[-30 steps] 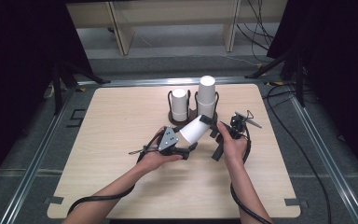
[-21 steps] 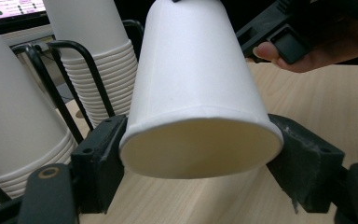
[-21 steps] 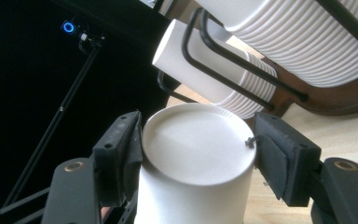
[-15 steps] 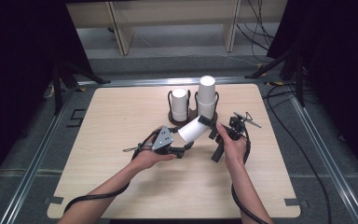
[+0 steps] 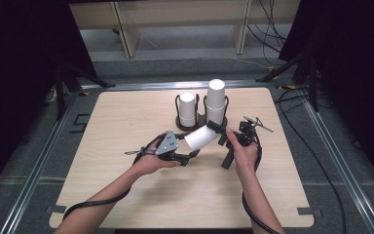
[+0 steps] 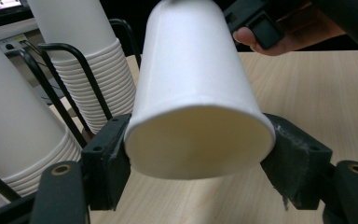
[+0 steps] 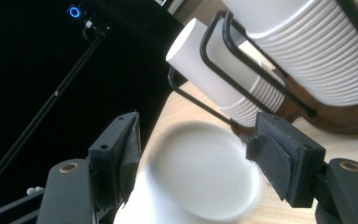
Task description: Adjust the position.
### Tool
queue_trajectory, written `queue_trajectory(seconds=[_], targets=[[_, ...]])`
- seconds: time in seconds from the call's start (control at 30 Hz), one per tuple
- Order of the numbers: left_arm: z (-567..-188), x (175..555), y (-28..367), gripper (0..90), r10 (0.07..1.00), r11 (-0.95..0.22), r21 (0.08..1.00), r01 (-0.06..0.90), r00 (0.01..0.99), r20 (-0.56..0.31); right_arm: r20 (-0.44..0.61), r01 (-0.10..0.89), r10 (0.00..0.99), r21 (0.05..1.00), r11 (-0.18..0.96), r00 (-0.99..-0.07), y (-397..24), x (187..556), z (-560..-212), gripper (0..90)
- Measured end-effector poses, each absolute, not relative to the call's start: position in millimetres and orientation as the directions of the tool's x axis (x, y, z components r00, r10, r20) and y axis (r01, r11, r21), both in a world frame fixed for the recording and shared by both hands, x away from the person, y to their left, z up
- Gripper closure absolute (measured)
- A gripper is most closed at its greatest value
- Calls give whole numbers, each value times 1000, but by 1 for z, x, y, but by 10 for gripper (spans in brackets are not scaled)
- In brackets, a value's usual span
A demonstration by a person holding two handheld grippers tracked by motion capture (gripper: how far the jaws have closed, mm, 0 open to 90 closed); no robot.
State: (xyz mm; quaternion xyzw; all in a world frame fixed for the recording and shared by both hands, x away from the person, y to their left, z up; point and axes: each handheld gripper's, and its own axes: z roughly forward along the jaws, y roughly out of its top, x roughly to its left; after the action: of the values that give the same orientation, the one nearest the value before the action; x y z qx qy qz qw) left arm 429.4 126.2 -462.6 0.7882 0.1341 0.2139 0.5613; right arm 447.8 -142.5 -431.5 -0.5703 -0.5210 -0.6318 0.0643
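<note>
Left hand-held gripper (image 5: 191,155) has just been closing its jaws and now has the open rim end of a single white paper cup (image 5: 200,138) pinched between its pads; in the left gripper view the cup (image 6: 196,93) mouth looks a little squashed into an oval, so that's a real squeeze. Right hand-held gripper (image 5: 215,127) is at the other end, the closed base; its jaws have just been opening a bit, and in the right gripper view the base of the cup (image 7: 200,177) sits between the pads, touching or nearly touching the left one with a sliver of gap on the right. Blurry there, so I can't say if it's gripping. So this reads to me like a handover in mid-air, cup passing from right to left, just above the counter (image 5: 126,117) and in front of the cup holder (image 5: 191,120) with its two stacks of cups (image 5: 215,101). Cup lies roughly on its side, long axis running from the left gripper's side up toward the right one, mouth pointing down-left at the person's left hand, base up-right toward the rack. Next move, I'd guess: the right one lets go fully and backs straight off the base without dragging it, while the left keeps the rim held without crushing it further.
</note>
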Motion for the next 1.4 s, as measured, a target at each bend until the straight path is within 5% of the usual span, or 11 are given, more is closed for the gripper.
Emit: queue_trajectory(seconds=[0.43, 0.83, 1.4], targets=[[-453, 437, 135, 309, 429, -353, 935, -28, 883, 188, 747, 609, 564, 640, -468, -352, -155, 444, -425, 324], [-440, 445, 148, 313, 374, -418, 908, -36, 904, 208, 384, 479, 815, 865, -152, -434, -172, 435, -434, 298], [-427, 452, 159, 312, 290, -514, 857, -43, 931, 221, 211, 444, 834, 895, 46, -510, -178, 417, -445, 312]])
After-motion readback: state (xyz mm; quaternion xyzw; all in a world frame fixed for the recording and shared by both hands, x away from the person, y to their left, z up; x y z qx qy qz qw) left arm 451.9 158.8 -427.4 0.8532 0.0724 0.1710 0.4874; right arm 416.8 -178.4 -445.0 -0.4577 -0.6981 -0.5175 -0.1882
